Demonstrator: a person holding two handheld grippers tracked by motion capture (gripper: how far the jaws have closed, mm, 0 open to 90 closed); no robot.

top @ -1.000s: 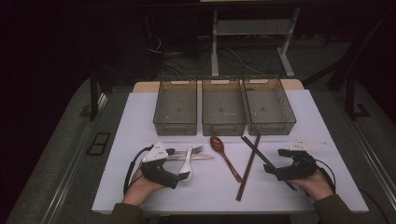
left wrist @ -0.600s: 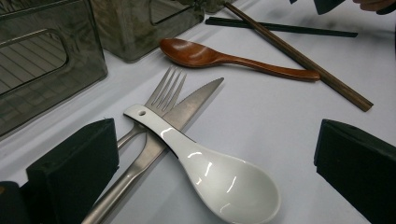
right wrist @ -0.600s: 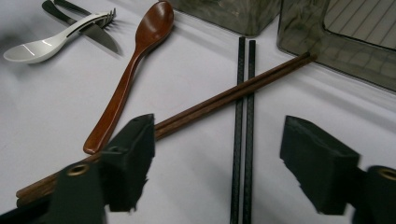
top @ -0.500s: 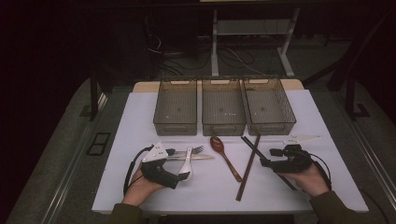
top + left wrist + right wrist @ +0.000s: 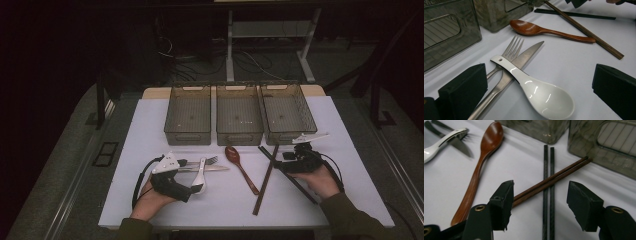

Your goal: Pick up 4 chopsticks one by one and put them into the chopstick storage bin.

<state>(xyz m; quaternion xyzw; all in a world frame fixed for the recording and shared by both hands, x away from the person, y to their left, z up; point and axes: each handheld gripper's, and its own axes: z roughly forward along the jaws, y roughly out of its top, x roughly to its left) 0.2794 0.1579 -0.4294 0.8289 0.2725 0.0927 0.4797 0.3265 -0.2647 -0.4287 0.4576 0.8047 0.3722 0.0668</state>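
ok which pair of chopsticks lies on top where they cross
The brown wooden chopsticks: they run unbroken over the black chopsticks, which pass underneath, flat on the table.

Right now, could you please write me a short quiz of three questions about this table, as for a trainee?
1. How many bins stand in the row at the back of the table?
2. True or false: the white spoon lies across the knife.
3. Which things lie between the right gripper jaws: A the wooden spoon, B the chopsticks?

Key: 1. three; 2. true; 3. B
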